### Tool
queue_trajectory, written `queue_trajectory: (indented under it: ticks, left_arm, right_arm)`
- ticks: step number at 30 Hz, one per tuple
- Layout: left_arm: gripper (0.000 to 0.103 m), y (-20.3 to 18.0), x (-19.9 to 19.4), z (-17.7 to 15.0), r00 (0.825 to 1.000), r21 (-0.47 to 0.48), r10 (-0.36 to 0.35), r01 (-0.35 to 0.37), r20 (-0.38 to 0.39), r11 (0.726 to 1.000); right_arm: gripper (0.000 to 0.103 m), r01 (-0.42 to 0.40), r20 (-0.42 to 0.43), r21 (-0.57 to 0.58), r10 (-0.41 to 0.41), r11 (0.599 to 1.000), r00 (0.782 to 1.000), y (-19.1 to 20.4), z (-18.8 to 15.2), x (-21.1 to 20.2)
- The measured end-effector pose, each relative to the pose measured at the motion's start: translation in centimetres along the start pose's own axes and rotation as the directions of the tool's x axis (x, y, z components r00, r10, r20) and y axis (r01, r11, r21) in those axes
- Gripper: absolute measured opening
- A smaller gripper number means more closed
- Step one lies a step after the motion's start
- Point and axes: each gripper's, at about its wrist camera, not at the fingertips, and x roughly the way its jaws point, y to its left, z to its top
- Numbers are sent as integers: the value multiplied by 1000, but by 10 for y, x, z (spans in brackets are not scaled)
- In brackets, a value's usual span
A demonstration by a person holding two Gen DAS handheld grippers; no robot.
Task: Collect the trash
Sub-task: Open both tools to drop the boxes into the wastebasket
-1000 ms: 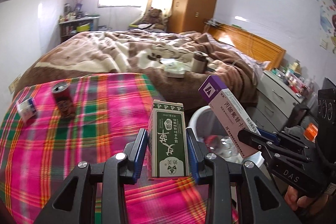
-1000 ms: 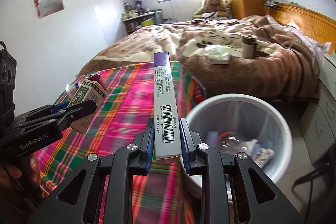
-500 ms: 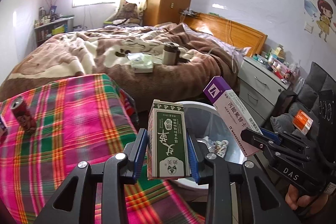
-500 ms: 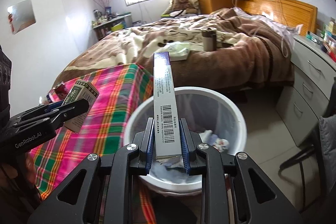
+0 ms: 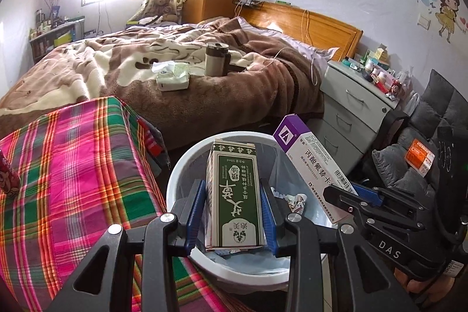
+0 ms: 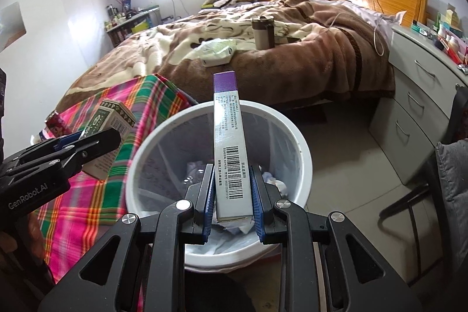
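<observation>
Holding two cartons over the white bin point(image 6: 304, 165), neither released yet. Our left gripper point(image 5: 234, 212) pinches the green carton point(image 5: 234, 195) between its blue pads, upright, label facing the camera. In the left wrist view the carton sits over the bin's mouth; in the right wrist view it looks closer to the bin's left rim, above the plaid cloth point(image 5: 73, 165), so we cannot say exactly how well it is centred.

Our right gripper point(image 6: 232, 195) is clamped on the purple-and-white box point(image 6: 231, 154), barcode side toward the camera. The box stands on end and leans out over the bin's opening.

Bin contents: crumpled paper and some pale scraps at the bottom, inside a clear liner. So some trash is already in, as far as we can judge.

Left to do:
- let go of both cartons; we judge the right one well placed, the left one perhaps needing a nudge to the right first.
- red can point(image 6: 57, 123) on the plaid cloth, far left, near a small white item we cannot identify. Both look like candidates for collection.

On the bed point(image 5: 117, 69), far side: a tissue pack point(image 5: 172, 76) and a tumbler point(image 5: 216, 59). Whether these count as trash we cannot tell.
</observation>
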Motion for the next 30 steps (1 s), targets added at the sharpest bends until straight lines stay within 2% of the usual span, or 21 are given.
queue_trajectory:
  ticks: [4,8,12,30]
  left_arm:
    - [37,-1,10,3,1000,-5,-13,13,-12,1000]
    - [52,-2,12,3,1000,7,-13,13,-12,1000]
    - [54,1,10,3,1000,3,-13,13,-10,1000]
    - [54,27,-34,-5,998,-51,31,-29,48,998]
  right_arm:
    - [24,20,-26,1,-20,1000,999,-3,1,9]
    - [24,29,-39,7,-29,1000,999,-6,-1,12]
    - [45,39,-39,17,-38,999,999,-8,0,12]
    - [45,6,33,13,-6,1000,999,10,4,-6]
